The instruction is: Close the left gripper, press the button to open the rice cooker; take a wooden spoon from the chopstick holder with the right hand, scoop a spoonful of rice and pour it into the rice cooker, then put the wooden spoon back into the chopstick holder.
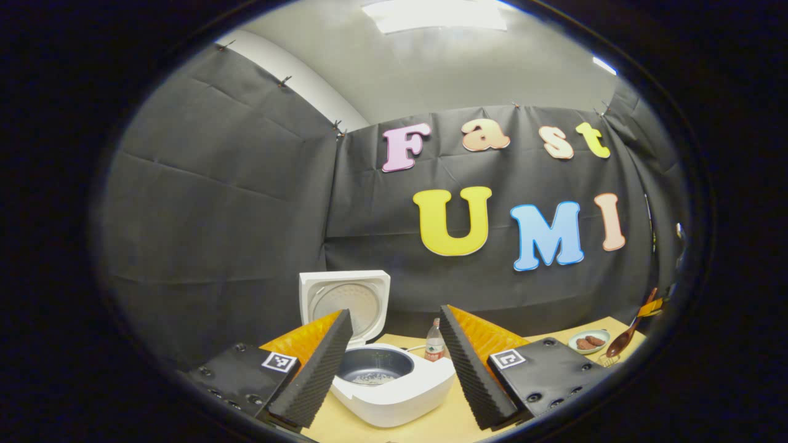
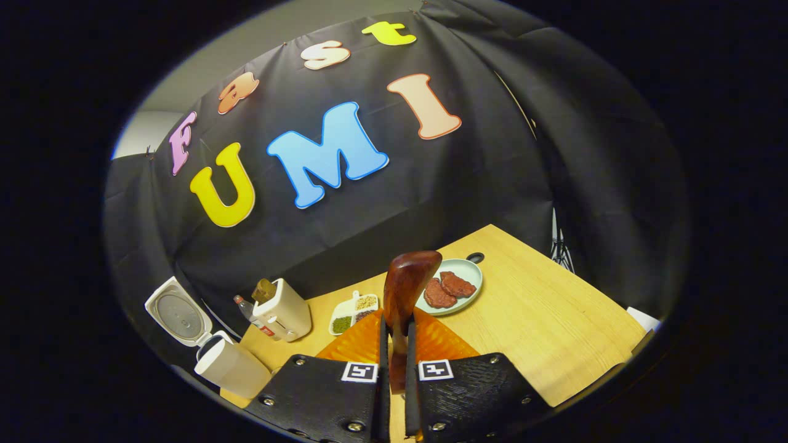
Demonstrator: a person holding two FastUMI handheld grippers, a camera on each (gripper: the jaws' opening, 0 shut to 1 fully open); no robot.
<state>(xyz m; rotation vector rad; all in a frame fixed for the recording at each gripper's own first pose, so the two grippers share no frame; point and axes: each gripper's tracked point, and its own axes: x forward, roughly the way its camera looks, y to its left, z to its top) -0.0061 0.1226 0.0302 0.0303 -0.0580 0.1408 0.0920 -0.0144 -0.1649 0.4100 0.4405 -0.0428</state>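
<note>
The dark reddish-brown wooden spoon (image 2: 403, 289) stands bowl-up, its handle clamped between the right gripper (image 2: 394, 351) fingers, lifted above the light wooden table (image 2: 554, 326), presumably for carrying. The white rice cooker (image 1: 394, 384) sits lid-up with some rice in its grey pot; the left gripper (image 1: 394, 363) hangs spread wide before it. A cream chopstick holder (image 2: 284, 314), divided grain tray (image 2: 352, 312) and plate of brown patties (image 2: 452, 288) stand nearby, none blocking.
</note>
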